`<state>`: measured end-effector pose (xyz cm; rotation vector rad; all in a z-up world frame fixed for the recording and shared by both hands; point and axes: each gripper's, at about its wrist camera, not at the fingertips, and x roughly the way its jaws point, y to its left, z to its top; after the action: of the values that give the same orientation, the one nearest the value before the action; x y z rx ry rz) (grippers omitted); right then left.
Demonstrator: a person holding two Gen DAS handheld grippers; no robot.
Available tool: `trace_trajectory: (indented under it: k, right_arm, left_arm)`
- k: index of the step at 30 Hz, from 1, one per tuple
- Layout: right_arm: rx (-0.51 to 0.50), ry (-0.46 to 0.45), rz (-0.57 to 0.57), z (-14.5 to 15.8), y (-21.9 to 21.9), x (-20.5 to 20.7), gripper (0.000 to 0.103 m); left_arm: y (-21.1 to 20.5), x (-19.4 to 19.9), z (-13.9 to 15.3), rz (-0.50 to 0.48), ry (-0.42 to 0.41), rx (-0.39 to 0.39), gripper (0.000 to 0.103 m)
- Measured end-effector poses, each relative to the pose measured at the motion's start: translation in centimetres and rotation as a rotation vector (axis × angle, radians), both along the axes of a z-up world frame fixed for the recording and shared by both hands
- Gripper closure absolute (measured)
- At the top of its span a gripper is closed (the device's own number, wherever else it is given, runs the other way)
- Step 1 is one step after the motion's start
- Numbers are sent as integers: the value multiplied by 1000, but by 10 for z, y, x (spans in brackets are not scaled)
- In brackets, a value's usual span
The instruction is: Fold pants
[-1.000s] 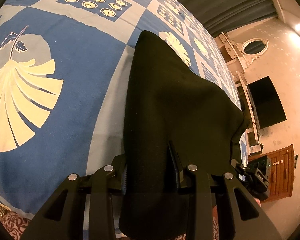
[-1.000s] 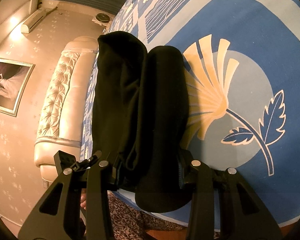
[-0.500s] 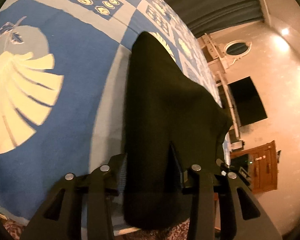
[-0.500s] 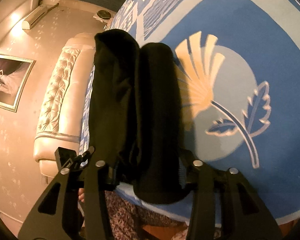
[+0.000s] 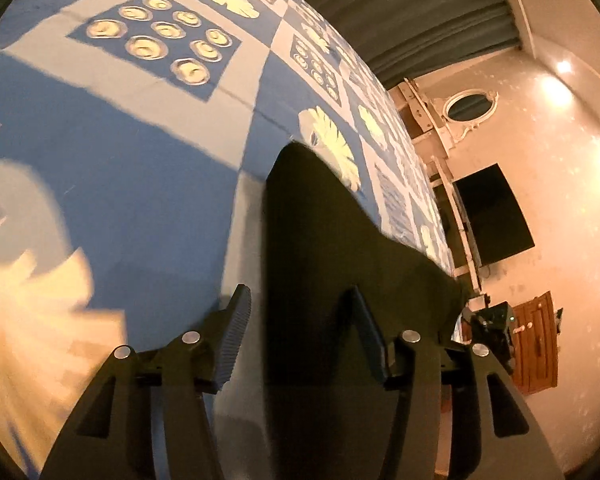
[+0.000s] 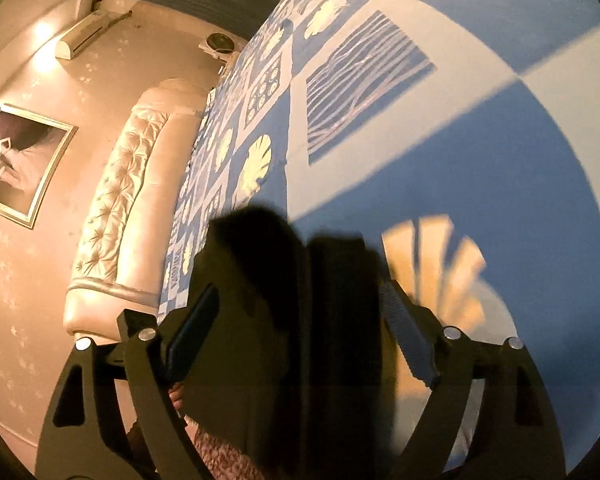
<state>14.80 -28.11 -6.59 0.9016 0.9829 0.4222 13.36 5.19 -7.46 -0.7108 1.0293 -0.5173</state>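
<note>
one pants point(image 5: 340, 264), two tools point(image 5: 296, 316), one bedspread point(image 5: 148, 168)

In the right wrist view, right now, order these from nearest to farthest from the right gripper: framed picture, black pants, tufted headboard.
1. black pants, between the open fingers of the right gripper.
2. tufted headboard, left of it.
3. framed picture, far left wall.

Warm, dim indoor light comes from bright spot lamps point(image 5: 563, 67) high on the wall, which flare into glare patches and tint the walls orange. Both fisheye views bend strongly toward their dark circular rims, and motion blur smears the bedspread point(image 5: 112, 168) print at the lower left of the left wrist view and around the yellow fan motif in the right wrist view. The black pants point(image 5: 340, 248) read as a near featureless dark mass with soft edges and a faint shadow alongside.
</note>
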Motion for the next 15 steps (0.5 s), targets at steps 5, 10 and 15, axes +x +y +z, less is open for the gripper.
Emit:
trace_trajectory:
  k: [5, 10, 15]
  right_arm:
    - [56, 22, -22, -20, 0, 30, 16]
    - [44, 46, 36, -28, 5, 40, 67]
    - [140, 36, 20, -37, -5, 40, 73]
  left_arm:
    - [-10, 28, -8, -7, 9, -28, 41]
    - [-12, 37, -14, -34, -4, 20, 66]
    - [-11, 34, -12, -30, -26, 49, 74]
